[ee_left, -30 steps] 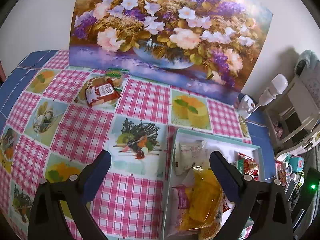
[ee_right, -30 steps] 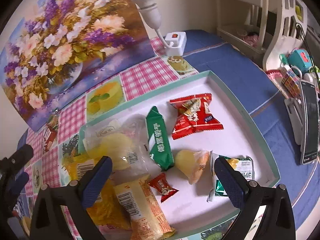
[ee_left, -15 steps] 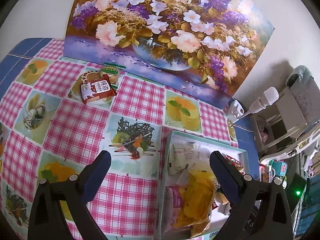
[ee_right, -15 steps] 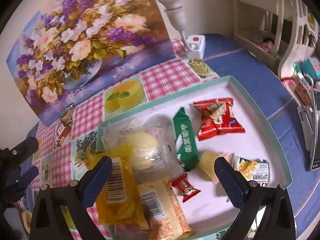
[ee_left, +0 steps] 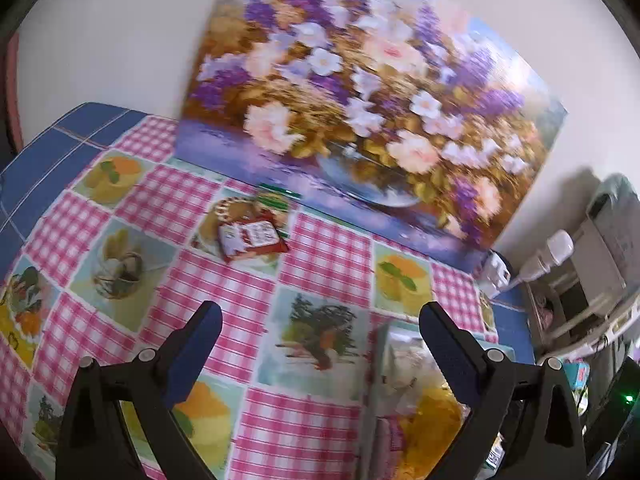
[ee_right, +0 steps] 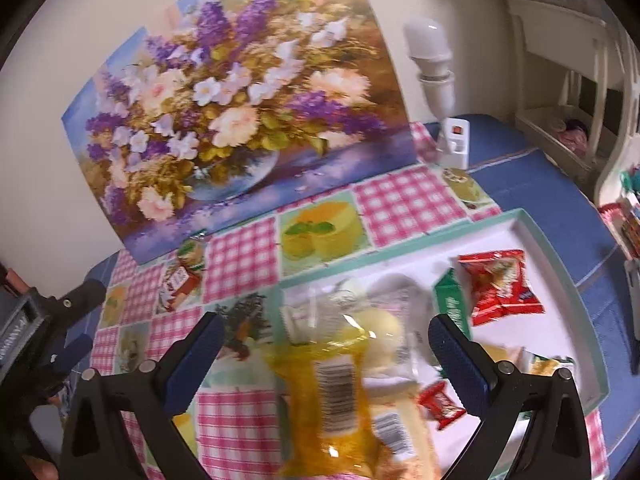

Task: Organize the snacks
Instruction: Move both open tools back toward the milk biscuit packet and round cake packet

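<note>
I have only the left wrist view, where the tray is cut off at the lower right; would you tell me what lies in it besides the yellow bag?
Observer: A large red packet lies toward the far right of the tray, next to a green packet.
Operator: Is there anything small nearer the front?
Observer: Yes, a small red candy lies just right of the yellow bag.
Operator: And how is the right gripper?
Observer: The right gripper is open and holds nothing; the yellow bag shows between its fingers.
</note>
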`<state>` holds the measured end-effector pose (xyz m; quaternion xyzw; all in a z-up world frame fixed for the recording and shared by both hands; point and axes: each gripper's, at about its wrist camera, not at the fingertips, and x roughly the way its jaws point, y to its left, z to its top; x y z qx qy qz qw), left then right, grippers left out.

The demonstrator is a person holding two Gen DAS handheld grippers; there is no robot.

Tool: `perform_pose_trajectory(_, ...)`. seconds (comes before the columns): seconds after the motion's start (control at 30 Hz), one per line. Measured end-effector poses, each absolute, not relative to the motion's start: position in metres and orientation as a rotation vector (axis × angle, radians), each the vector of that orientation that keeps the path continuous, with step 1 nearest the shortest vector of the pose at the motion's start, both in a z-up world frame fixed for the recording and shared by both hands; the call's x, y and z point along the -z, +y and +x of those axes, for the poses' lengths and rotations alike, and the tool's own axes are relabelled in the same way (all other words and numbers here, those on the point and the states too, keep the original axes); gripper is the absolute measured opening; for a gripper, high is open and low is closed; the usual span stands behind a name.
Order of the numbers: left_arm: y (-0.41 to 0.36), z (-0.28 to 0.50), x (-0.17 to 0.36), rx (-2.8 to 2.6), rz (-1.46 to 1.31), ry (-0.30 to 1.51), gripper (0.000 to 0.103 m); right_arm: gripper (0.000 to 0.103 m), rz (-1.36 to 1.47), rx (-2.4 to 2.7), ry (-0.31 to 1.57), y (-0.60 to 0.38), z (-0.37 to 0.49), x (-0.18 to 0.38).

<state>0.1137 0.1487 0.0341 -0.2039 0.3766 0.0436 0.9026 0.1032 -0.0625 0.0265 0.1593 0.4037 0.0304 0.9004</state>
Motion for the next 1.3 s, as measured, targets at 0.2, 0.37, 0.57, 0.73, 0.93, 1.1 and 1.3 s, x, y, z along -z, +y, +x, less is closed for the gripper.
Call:
perform_pose_trajectory(0.2,0.177,0.115,-0.037,-0.152,-0.417,0.769,0.099,0.103,0.298,-0.126,0.835,-0.034,0.116,-0.037)
perform_pose_trajectory(0.37,0.193,0.117,-0.047,-0.157,-0.402,0.747,0.099,0.103,0.296,-0.182,0.835,-0.016,0.131,-0.052)
perform_pose_trajectory(0.57,0.214,0.131,-0.060,-0.156,-0.372,0.763,0.099,0.103,0.256,-0.230,0.833,0.003,0.147,-0.075)
perform_pose_trajectory(0.73,0.225,0.150,-0.069,-0.155,-0.292,0.818,0.099,0.103,0.236,-0.258,0.851,0.017,0.161,-0.088)
perform_pose_trajectory(0.93,0.246,0.170,-0.069,-0.209,-0.236,0.894,0.099,0.103,0.191,-0.278,0.872,0.031,0.184,-0.105)
perform_pose_trajectory(1.1,0.265,0.187,-0.079,-0.228,-0.221,0.912,0.099,0.103,0.159,-0.299,0.865,0.047,0.209,-0.123)
perform_pose_trajectory(1.3,0.279,0.212,-0.078,-0.245,-0.193,0.917,0.099,0.103,0.154,-0.332,0.922,0.072,0.244,-0.115)
